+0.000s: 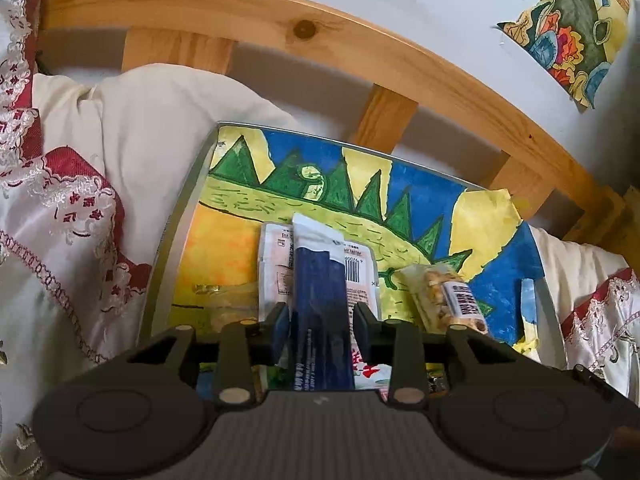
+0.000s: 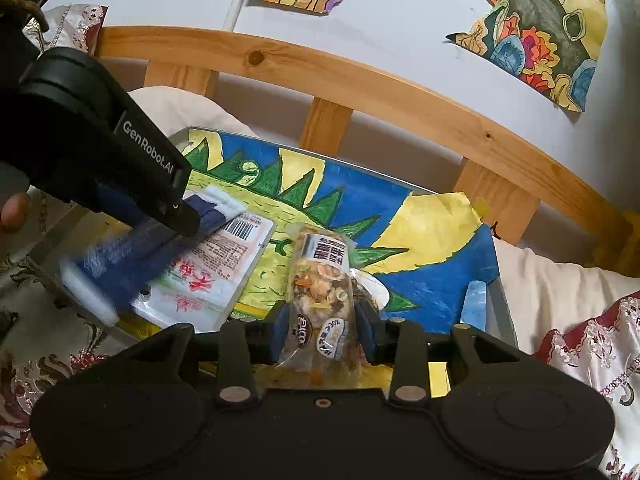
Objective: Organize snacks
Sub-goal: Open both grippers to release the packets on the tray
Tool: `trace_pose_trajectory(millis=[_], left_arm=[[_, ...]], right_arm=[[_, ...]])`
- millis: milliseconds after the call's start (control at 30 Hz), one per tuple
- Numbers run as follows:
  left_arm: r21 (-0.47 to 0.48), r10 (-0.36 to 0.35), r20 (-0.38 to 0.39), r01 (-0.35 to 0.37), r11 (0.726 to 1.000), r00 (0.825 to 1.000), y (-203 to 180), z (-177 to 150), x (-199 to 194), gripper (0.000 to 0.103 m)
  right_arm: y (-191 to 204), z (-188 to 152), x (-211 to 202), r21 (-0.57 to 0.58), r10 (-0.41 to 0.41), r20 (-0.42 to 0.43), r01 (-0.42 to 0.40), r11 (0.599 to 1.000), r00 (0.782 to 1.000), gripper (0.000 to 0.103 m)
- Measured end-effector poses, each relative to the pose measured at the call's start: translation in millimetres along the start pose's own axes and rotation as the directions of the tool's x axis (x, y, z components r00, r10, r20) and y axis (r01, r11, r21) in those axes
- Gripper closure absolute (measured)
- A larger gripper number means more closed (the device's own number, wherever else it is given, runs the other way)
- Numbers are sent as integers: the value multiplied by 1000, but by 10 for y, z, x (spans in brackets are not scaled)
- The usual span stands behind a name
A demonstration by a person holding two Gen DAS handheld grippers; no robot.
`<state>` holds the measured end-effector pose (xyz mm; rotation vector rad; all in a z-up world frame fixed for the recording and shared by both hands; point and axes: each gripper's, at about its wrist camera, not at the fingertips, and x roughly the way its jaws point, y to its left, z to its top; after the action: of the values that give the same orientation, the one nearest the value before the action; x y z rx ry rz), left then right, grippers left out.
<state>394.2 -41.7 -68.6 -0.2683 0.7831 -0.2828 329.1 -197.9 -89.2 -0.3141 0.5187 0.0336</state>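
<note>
My left gripper (image 1: 322, 316) is shut on a dark blue snack packet (image 1: 320, 308) with white ends, held just above a pink-and-white packet (image 1: 360, 276) that lies on the painted tray (image 1: 172, 216). In the right wrist view the left gripper (image 2: 176, 220) holds the blue packet (image 2: 120, 264) over the pink-and-white packet (image 2: 216, 264). My right gripper (image 2: 326, 326) is shut on a clear packet of mixed nuts (image 2: 320, 288), low over the tray (image 2: 496, 304). The nut packet also shows in the left wrist view (image 1: 444, 296).
The tray lies on a bed with cream and red embroidered bedding (image 1: 68, 208). A clear wrapped snack (image 1: 224, 304) lies on the tray's left part. A wooden headboard (image 1: 360, 52) runs behind, with paintings (image 2: 548, 28) on the wall above.
</note>
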Motion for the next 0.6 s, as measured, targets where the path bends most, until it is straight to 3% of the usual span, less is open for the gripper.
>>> trace_pose_trajectory(millis=[133,200,267,400,600], left_arm=[[-21,-10,6,10,1000,1000,23,13,-27,54],[-27,-12,16,12,1000,1000,22,26,-60,47],[-29,-2,36,3,1000,999,15,34,-110,33],[-30,16,79,-14,999,997,4,55,-250,21],[-29,107,172,-103,994,979,-19,16,-599,5]], right_arm=[[-13,9,-19,15,-2,6,2,1000,1000,55],[-20,25,-44,23,-3,17,3,1000,1000,49],[-33,49,-78,34,-8,30,7,999,1000,43],[-82,112,-190,66,-23,62,19,998,998,32],[-220,204,-440,138,-37,106,22,990,994,22]])
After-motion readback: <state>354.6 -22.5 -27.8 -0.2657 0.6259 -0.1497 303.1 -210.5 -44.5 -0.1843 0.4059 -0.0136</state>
